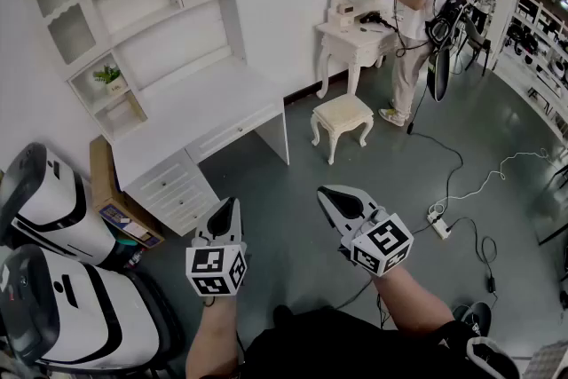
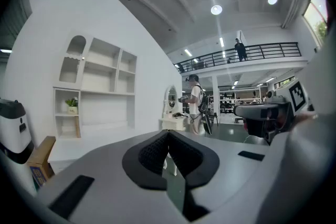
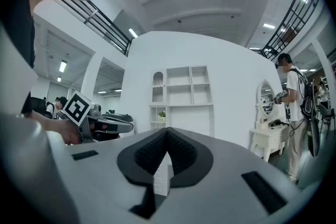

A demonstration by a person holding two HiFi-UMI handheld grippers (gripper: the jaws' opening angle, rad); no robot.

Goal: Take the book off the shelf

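Observation:
A white shelf unit (image 1: 151, 4) with a desk (image 1: 191, 115) stands ahead on the left, well away from both grippers. A thin brown book (image 1: 134, 104) leans upright in a low left compartment, under a small potted plant (image 1: 110, 77). The same book (image 2: 77, 127) shows in the left gripper view. My left gripper (image 1: 227, 209) is shut and empty, held over the floor in front of the desk drawers. My right gripper (image 1: 332, 194) is beside it, also shut with nothing in it. In their own views, the left gripper (image 2: 168, 134) and the right gripper (image 3: 167, 131) point towards the shelf unit.
A cardboard box (image 1: 111, 195) with books sits on the floor left of the drawers, beside two white machines (image 1: 53, 213). A white stool (image 1: 343, 115), a dressing table (image 1: 355, 35) and a standing person (image 1: 417, 22) are to the right. Cables and a power strip (image 1: 439, 224) lie on the floor.

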